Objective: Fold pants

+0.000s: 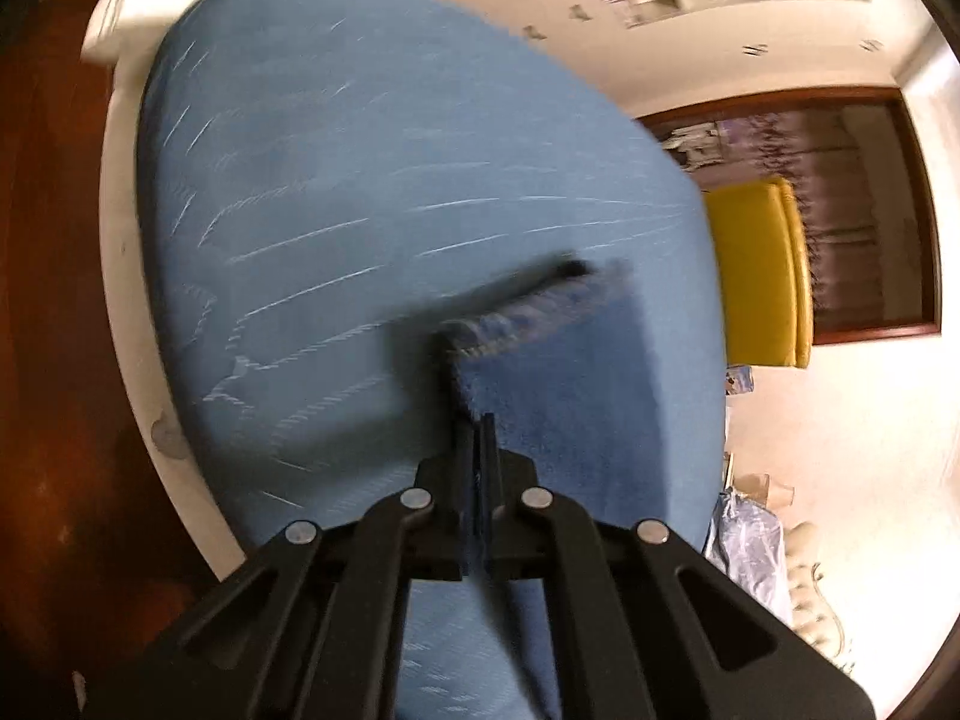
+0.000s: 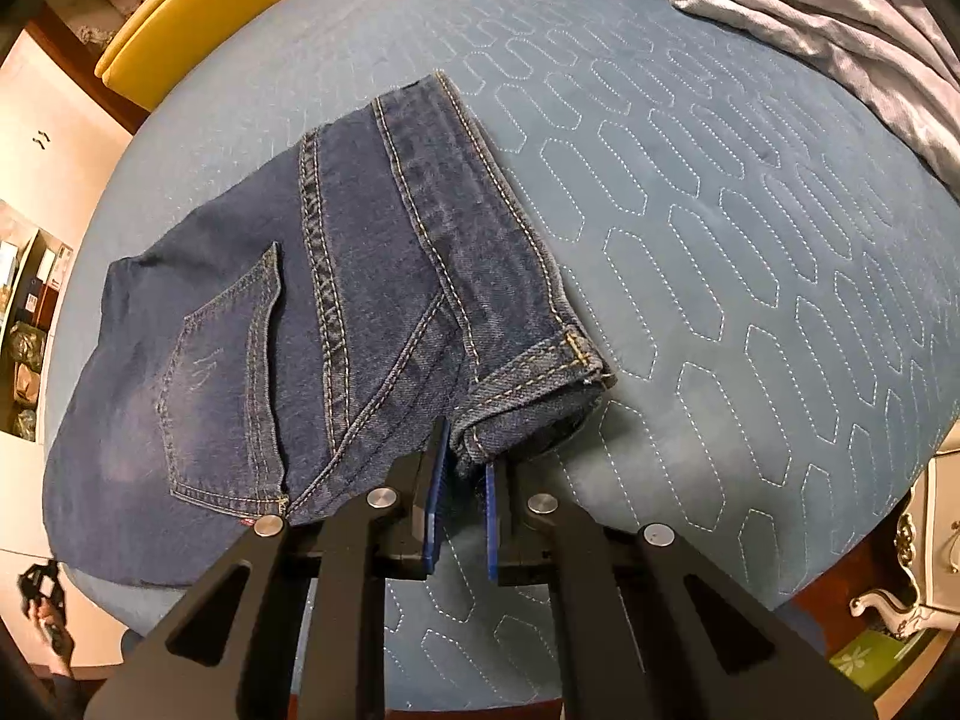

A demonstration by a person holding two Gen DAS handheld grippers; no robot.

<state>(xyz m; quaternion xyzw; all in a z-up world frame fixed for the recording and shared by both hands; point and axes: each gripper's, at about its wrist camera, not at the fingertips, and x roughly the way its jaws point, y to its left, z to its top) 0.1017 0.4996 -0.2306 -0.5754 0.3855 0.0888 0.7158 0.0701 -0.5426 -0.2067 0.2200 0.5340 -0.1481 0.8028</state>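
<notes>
Two grippers work dark denim pants [image 2: 312,324] lying folded on a quilted blue mattress [image 2: 720,228]. The right gripper [image 2: 462,468] looks clamped on the stitched cuff at six o'clock, though a gap shows between its blue pads. The left gripper [image 1: 480,438] is fully closed at the edge of blurred blue cloth, apparently denim. Judged stage: a fold half made; next, carry both corners over evenly.

Right of the folded jeans [image 2: 336,312], the quilted blue bed [image 2: 720,252] lies bare and open. A crumpled grey blanket [image 2: 840,18] bounds its far edge, and a yellow chair [image 2: 192,12] stands just beyond the bed's far left corner.
</notes>
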